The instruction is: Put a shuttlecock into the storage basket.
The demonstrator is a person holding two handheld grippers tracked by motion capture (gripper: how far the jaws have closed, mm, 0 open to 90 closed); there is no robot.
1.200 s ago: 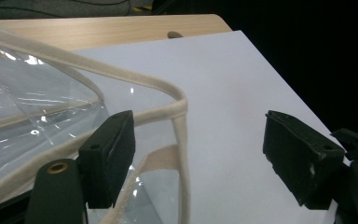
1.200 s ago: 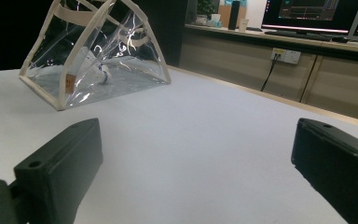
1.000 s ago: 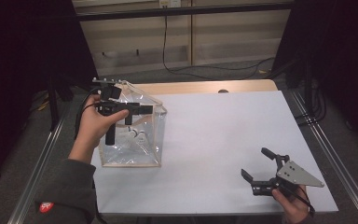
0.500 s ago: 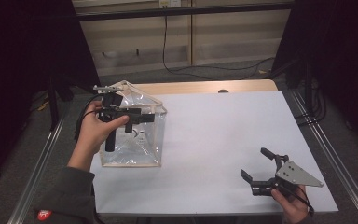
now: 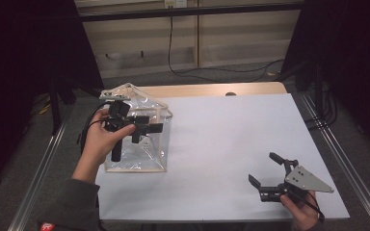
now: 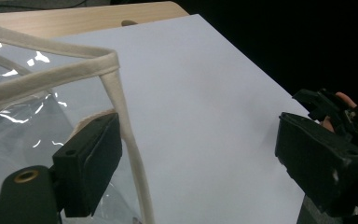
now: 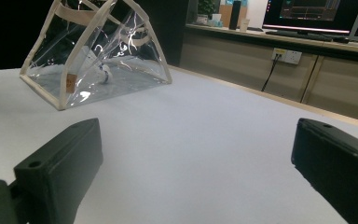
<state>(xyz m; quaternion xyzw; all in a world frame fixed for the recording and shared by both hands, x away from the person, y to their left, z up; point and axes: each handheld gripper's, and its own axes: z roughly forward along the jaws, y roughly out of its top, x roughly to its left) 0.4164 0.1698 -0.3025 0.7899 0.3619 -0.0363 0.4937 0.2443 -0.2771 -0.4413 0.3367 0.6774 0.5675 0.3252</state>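
The left hand [image 5: 102, 139] comes in from seven o'clock, forearm sleeved, and holds the left gripper [image 5: 147, 127] raised and level, pointing toward three o'clock. Its jaws have just been opening and stand wide apart, pressing on nothing. The right hand [image 5: 302, 211] sits low at five o'clock, holding the right gripper [image 5: 265, 169] pointed toward ten o'clock, jaws spread wide with nothing between them.

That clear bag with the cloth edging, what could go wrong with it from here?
The left claw has just been opening at the clear bag, one finger beside the cloth edging. It could snag that trim when pulling away and tip the light bag. The right claw sits open, too far off to steady it.
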